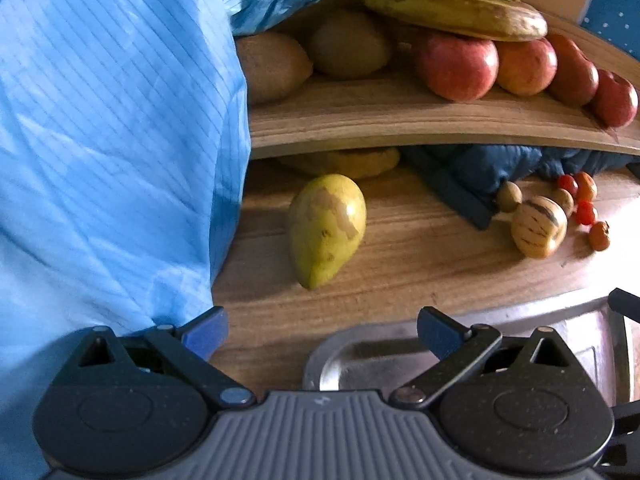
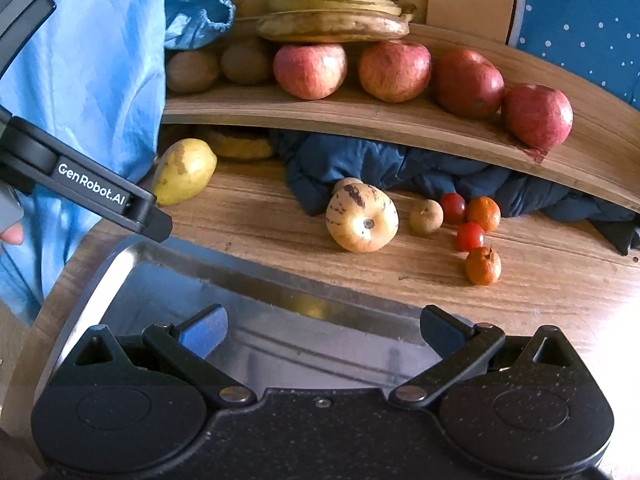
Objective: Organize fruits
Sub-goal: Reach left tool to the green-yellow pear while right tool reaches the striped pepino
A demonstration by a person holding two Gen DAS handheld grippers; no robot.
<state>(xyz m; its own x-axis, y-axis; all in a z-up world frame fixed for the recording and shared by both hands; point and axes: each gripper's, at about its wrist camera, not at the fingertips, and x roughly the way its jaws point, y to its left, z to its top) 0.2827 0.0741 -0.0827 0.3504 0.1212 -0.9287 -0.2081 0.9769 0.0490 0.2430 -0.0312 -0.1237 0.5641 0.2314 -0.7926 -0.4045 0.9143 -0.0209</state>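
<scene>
- Hovering with its jaws apart and holding nothing, the left gripper [image 1: 322, 334] faces a yellow-green mango [image 1: 326, 230] lying on the wooden table [image 1: 400, 272].
- The right gripper [image 2: 322, 332], also spread wide and holding nothing, hangs over a metal tray [image 2: 132, 272].
- Apples [image 2: 310, 70] and bananas [image 2: 334, 24] sit on the shelf [image 2: 360, 120]; a striped melon [image 2: 362, 218] rests near the small tomatoes [image 2: 470, 236].

Low shelf [image 2: 360, 120] over crowded tabletop [image 2: 540, 292]

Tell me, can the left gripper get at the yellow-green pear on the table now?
Probably yes. The left gripper is open and the pear lies straight ahead on bare wooden table, with nothing between; only the blue sleeve hangs close beside it.
</scene>
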